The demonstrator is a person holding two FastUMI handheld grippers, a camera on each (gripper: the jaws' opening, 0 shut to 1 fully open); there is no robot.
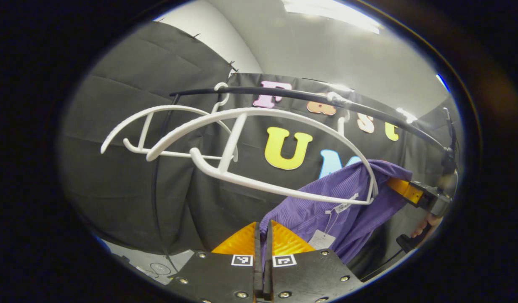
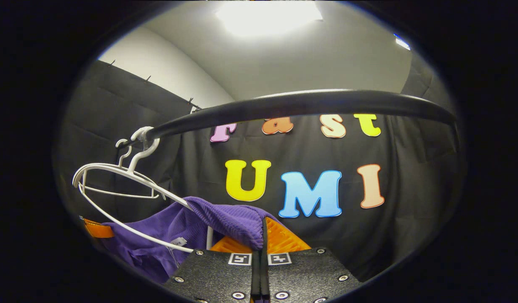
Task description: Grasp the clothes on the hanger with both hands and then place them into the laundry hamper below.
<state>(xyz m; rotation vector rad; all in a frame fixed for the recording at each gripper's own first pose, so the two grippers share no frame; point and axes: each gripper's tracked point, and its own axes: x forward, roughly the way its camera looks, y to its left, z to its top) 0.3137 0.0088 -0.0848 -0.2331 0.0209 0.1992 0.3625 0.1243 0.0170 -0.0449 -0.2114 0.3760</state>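
In the left gripper view, the left gripper (image 1: 263, 240) sits nearest, its jaws pressed together on an edge of the purple garment (image 1: 326, 202). In the right gripper view, the right gripper (image 2: 263, 235) has its jaws pinching a fold of the same garment near its upper edge. The left gripper view also shows the right gripper farther off, at the garment's far side, with a hand (image 1: 425, 225) behind it.

The garment hangs between the two grippers. Its upper part lies draped over the end of the nearer white hanger (image 1: 259, 147); the lower part, carrying a paper tag (image 1: 322, 240), falls free. A second white hanger (image 1: 158, 126) hangs bare behind the first. Both hooks ride on the black rail (image 1: 326, 99), which spans the booth in front of the cloth wall.

Task state, as a judgement: the two-handed grasp appears complete. Remaining steps: clear the garment from the hanger end, lower it, and release it into the laundry hamper.
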